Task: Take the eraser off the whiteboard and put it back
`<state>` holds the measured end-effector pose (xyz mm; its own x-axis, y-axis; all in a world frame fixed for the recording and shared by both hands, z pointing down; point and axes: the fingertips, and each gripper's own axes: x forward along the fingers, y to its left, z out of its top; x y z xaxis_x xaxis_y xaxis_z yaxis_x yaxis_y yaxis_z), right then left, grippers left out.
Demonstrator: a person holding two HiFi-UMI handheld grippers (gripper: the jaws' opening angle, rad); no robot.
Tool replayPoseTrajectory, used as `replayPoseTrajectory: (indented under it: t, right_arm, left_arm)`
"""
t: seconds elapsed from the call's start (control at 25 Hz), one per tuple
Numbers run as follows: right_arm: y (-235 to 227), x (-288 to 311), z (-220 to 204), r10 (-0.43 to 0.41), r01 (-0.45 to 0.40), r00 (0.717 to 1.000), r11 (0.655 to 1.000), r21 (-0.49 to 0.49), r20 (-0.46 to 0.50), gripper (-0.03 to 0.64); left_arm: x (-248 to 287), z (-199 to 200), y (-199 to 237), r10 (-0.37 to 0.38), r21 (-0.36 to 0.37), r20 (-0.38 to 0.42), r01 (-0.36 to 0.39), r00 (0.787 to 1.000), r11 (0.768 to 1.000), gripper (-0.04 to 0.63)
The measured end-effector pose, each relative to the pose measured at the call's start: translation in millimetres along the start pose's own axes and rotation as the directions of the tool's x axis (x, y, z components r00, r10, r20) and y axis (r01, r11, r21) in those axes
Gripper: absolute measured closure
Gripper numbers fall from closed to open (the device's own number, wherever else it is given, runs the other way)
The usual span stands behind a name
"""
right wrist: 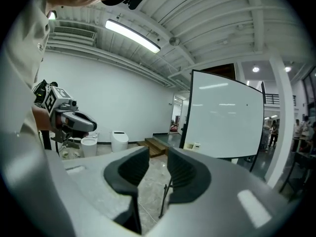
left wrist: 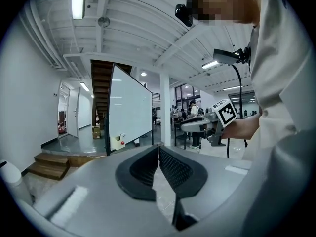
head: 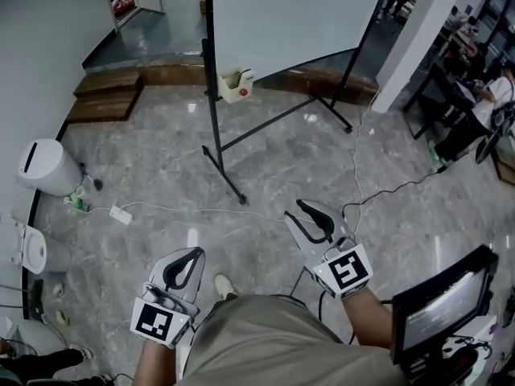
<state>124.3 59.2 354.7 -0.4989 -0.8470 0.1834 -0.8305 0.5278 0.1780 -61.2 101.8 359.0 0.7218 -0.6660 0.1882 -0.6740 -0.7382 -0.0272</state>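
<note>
Stands well back from the cream, red-dotted block eraser (head: 236, 84) clinging low beside the white whiteboard (head: 298, 14) on its black stand (head: 221, 147), right gripper (head: 294, 210) nearer, jaws slightly apart and empty, left gripper (head: 195, 252) jaws together, both aimed towards it.

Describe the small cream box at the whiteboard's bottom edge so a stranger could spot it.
Find the large white whiteboard on its black metal stand on the grey marble floor. At the board's lower left corner, beside the stand's upright post, sits a small cream box. Its round red spot sets it apart from the plain board and dark post.
</note>
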Motion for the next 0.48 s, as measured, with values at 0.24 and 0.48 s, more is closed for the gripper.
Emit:
replayPoseTrajectory:
  t: [0.24,0.48]
  right_arm:
    - [-15.5,-85.9,-21.0,0.021,-0.021,1.000,1.000,-0.003,0.001,0.588]
    - [-11.6,-150.3,-34.5,0.061,-0.061,0.998,0.998,0.028,0.002,0.614]
  left_arm:
    - [3.7,14.9,-92.8,0.006,0.018,-0.001,-0.006,1.000,1.000,0.580]
    - [-10.5,12.3,-166.7,0.015,0.020,-0.049,-0.014,0.999,1.000,0.580]
